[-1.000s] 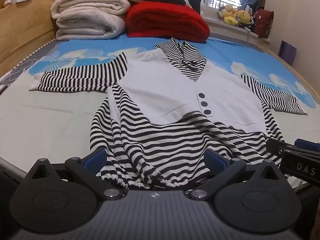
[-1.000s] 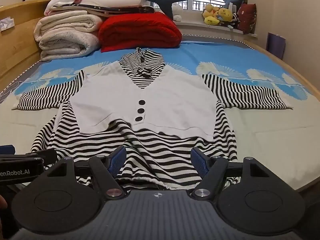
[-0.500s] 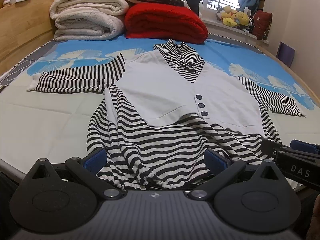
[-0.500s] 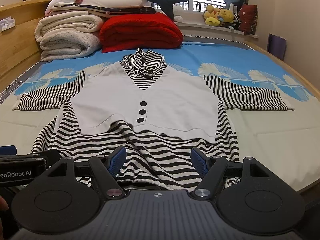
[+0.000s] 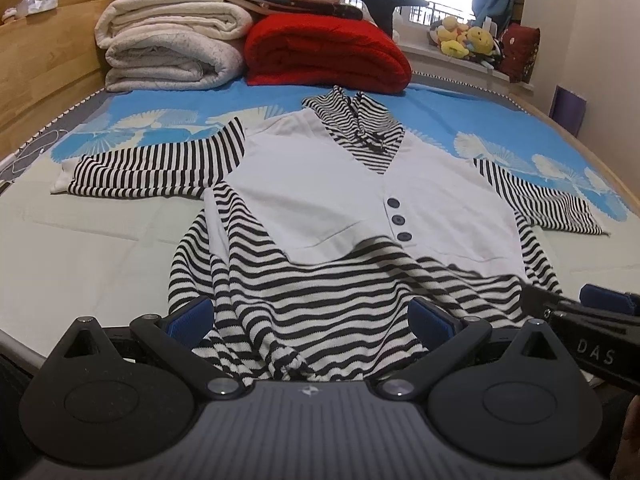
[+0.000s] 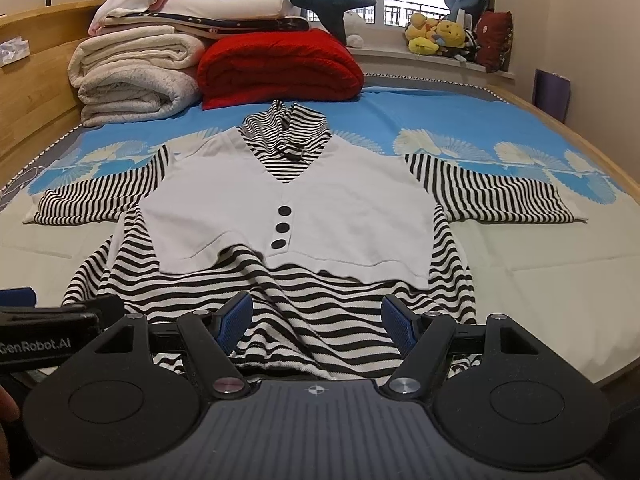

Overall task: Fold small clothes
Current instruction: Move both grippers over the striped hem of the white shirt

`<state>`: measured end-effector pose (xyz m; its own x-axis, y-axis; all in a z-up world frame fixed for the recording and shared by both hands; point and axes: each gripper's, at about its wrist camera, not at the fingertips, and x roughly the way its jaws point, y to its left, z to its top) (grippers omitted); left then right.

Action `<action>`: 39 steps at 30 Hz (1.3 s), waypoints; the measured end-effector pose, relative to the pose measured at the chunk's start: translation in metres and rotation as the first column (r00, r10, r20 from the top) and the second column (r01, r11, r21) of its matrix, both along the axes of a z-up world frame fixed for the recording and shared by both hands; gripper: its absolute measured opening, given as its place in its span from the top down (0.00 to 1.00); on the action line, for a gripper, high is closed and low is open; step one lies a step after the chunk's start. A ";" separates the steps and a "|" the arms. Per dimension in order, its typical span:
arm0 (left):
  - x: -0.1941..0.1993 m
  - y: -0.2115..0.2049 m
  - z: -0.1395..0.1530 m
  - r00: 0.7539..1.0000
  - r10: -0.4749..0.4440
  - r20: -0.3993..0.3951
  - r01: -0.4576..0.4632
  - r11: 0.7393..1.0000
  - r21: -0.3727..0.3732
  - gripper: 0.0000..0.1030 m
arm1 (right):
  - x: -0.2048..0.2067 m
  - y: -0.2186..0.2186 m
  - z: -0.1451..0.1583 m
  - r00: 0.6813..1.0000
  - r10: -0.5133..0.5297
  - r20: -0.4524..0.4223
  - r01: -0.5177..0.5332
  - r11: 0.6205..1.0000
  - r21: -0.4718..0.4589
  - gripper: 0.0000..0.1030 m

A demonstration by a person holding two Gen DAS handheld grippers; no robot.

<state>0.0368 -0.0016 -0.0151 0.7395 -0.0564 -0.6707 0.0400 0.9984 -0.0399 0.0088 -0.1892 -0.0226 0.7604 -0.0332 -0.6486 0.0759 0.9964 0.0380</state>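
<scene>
Two bits of lettering can be read. In the right wrist view the left gripper's side, poking in at nine o'clock, says "GenRobot.AI"; in the left wrist view the right gripper's body at three o'clock shows "DAS".

The striped top [image 5: 340, 216], black-and-white with a plain white vest front and three dark buttons [image 6: 281, 227], lies face up on the bed [image 6: 540, 256], collar toward twelve o'clock and both sleeves spread out sideways. Its hem is bunched at six o'clock, right by the fingers.

The left gripper [image 5: 311, 316] has its jaws spread wide, blue pads either side of the rumpled hem, gripping nothing. The right gripper [image 6: 317, 318] is likewise wide open over the hem, holding nothing.

At twelve o'clock sit folded white blankets [image 6: 132, 76] and, touching them, a red quilt [image 6: 280, 68], with plush toys [image 6: 436, 36] on the windowsill at one o'clock.

Compared with a second ago, the top sits a little further off in both views and lies flatter, and more of the hem shows between the fingers. The jaws are as wide as before.
</scene>
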 end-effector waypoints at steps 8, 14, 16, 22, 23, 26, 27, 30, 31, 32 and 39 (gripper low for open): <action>0.005 0.006 0.001 1.000 0.003 0.013 -0.003 1.000 0.003 0.00 | 0.006 -0.001 -0.003 1.000 -0.014 0.009 0.014 1.000 -0.003 0.30; 0.006 0.006 0.002 1.000 -0.002 0.022 0.002 1.000 0.005 0.00 | 0.006 0.003 -0.004 1.000 -0.001 0.019 0.001 1.000 -0.004 0.30; 0.007 0.004 0.002 1.000 0.000 0.021 0.000 1.000 0.005 0.00 | 0.006 0.003 -0.004 1.000 0.003 0.021 -0.003 1.000 -0.003 0.30; 0.006 0.002 0.005 0.998 0.001 0.056 -0.002 1.000 0.014 0.00 | 0.007 0.005 -0.005 1.000 0.002 0.028 -0.002 1.000 -0.002 0.30; 0.006 0.001 0.005 0.998 0.002 0.059 -0.003 1.000 0.016 0.00 | 0.007 0.005 -0.005 1.000 0.001 0.031 -0.001 1.000 -0.001 0.30; 0.007 0.001 0.004 0.999 0.003 0.052 -0.003 1.000 0.003 0.00 | 0.008 0.003 -0.005 0.999 -0.007 0.035 0.007 1.000 0.008 0.30; 0.009 0.002 0.004 0.999 0.003 0.044 -0.003 1.000 -0.001 0.00 | 0.008 0.002 -0.006 0.999 -0.010 0.033 0.010 1.000 0.011 0.30; 0.012 0.004 0.001 1.000 0.003 0.024 -0.003 1.000 -0.012 0.00 | 0.010 0.000 -0.007 0.999 -0.022 0.029 0.021 1.000 0.013 0.30; 0.012 0.004 0.001 1.000 0.006 0.023 -0.005 1.000 -0.009 0.01 | 0.010 -0.001 -0.007 0.999 -0.026 0.030 0.026 1.000 0.015 0.30; 0.012 0.003 -0.001 1.000 0.007 0.024 -0.007 1.000 -0.002 0.01 | 0.011 -0.001 -0.007 0.999 -0.031 0.030 0.030 0.999 0.016 0.30; 0.043 0.006 -0.023 0.997 0.077 0.000 -0.077 0.994 0.082 0.02 | 0.023 -0.014 -0.009 0.996 -0.079 0.033 0.080 0.997 -0.012 0.30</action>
